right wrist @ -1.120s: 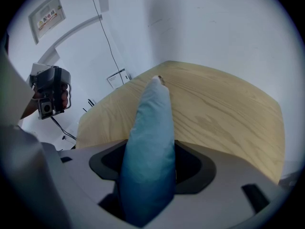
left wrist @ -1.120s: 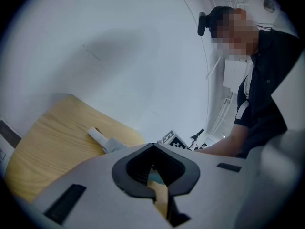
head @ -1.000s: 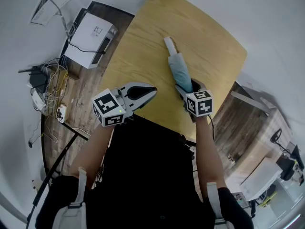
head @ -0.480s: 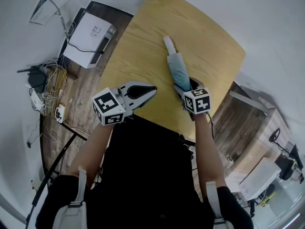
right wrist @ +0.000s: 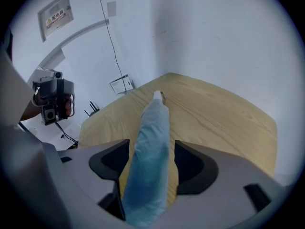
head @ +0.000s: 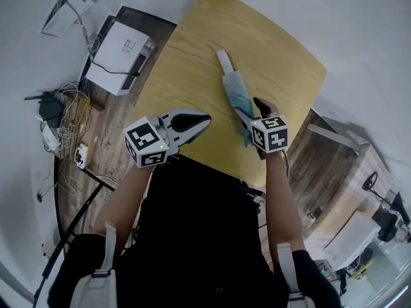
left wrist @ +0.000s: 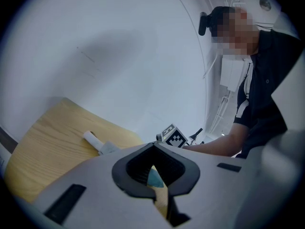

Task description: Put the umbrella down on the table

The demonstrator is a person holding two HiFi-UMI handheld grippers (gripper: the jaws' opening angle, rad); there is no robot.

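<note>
A folded light-blue umbrella [head: 236, 94] with a white handle lies along the wooden table [head: 192, 69], handle pointing away from me. My right gripper [head: 250, 111] is at its near end, open, with the umbrella [right wrist: 151, 142] lying between the jaws and a gap on each side. My left gripper [head: 204, 119] hovers over the table's near left edge, shut and holding nothing. In the left gripper view the umbrella's handle [left wrist: 93, 140] shows on the table [left wrist: 43, 147], with the right gripper's marker cube [left wrist: 172, 136] behind it.
On the floor to the left are a white box-shaped device [head: 122, 50] and a tangle of cables [head: 64, 114]. Loose papers [head: 67, 5] lie at the far left. The table's near edge [head: 218, 165] runs just in front of my body.
The right gripper's jaws have opened and let go of the umbrella, which has shifted slightly away and left on the table. The left gripper has stayed put.
</note>
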